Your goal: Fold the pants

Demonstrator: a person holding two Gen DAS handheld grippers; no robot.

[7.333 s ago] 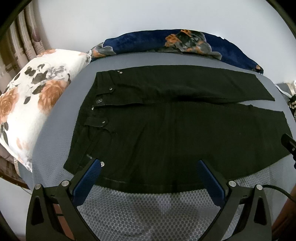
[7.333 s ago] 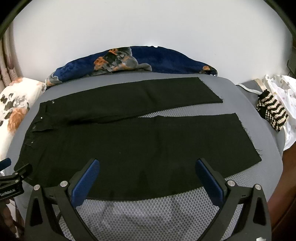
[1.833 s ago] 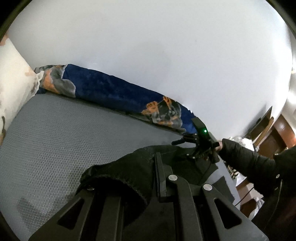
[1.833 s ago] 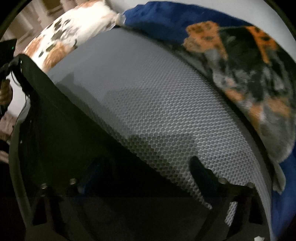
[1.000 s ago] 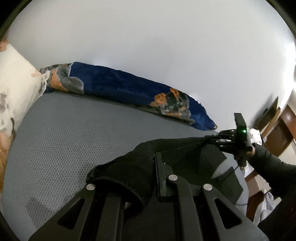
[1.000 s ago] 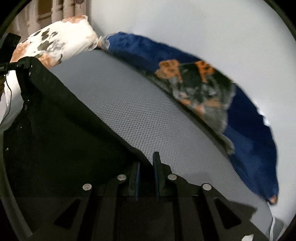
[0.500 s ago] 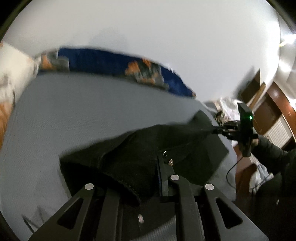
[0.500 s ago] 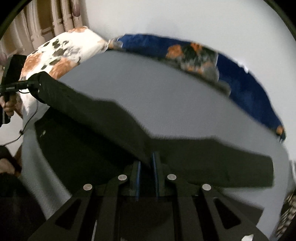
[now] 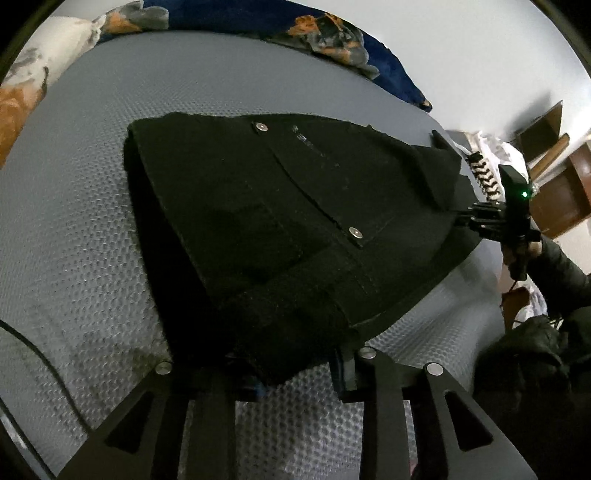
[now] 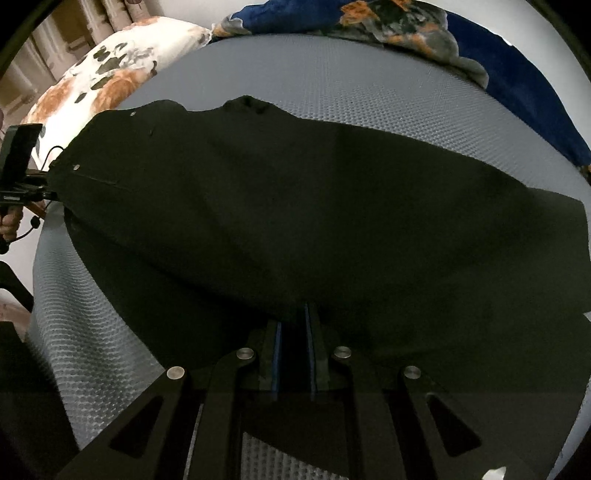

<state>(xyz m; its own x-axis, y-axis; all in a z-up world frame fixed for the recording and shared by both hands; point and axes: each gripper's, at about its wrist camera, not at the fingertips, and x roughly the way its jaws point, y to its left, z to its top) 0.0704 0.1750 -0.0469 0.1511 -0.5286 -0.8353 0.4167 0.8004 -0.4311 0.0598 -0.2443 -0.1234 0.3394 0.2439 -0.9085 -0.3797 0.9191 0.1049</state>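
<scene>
The black pants [image 9: 280, 221] lie folded lengthwise on the grey mesh bed [image 9: 74, 229], one leg laid over the other. My left gripper [image 9: 295, 373] is partly open around the waistband corner, its left finger under the cloth. In the right wrist view the pants [image 10: 332, 221] stretch across the bed, and my right gripper [image 10: 295, 328] is shut on the near edge of a leg. The right gripper also shows in the left wrist view [image 9: 480, 218] at the far right, and the left gripper in the right wrist view [image 10: 40, 192] at the far left.
A floral white pillow [image 10: 107, 81] lies at the left end of the bed. A blue and orange blanket [image 10: 424, 26] runs along the white wall. A striped item [image 9: 484, 173] and wooden furniture [image 9: 569, 192] stand beyond the right end. A cable [image 9: 37, 354] trails at the left.
The pants were carried through the air in both grippers and are now laid down on the bed, folded leg over leg. The left gripper's jaws have parted since half a second ago.
</scene>
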